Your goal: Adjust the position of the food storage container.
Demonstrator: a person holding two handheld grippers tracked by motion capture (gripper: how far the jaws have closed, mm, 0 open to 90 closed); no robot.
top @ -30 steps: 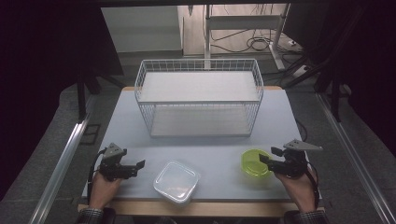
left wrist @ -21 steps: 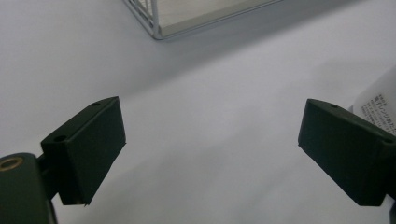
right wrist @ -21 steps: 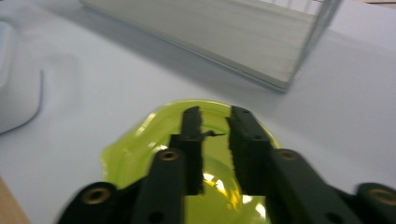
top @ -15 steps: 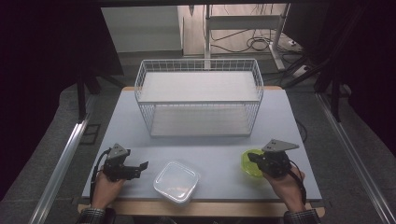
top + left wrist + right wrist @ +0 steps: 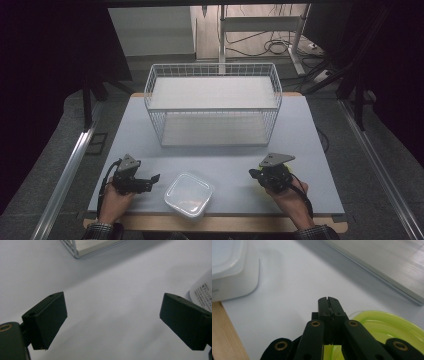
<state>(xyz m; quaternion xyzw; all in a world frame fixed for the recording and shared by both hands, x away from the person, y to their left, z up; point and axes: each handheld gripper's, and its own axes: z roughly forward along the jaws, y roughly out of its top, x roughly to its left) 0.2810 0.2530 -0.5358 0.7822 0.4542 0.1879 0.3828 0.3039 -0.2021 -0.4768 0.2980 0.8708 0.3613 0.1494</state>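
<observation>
A yellow-green plastic bowl (image 5: 387, 325) sits at the front right of the pale table (image 5: 310, 145). In the high view the hand hides most of it, leaving a sliver of the bowl (image 5: 289, 161). My right gripper (image 5: 329, 300) has its jaws pressed together at the bowl's near rim, with green showing between the linkage below. That right gripper (image 5: 254, 174) points left. My left gripper (image 5: 151, 183) rests at the front left, wide open and empty. Bare table shows between the left gripper's (image 5: 112, 322) jaws.
A clear lidded food container (image 5: 189, 194) lies at the front middle between the hands; its corner (image 5: 202, 292) is just right of the left jaws. A white wire basket (image 5: 213, 108) with a shelf stands across the middle of the table. The wooden table edge (image 5: 222, 340) runs along the front.
My right gripper has moved left over the green bowl and shut at its rim. The left gripper has barely shifted and stays open.
</observation>
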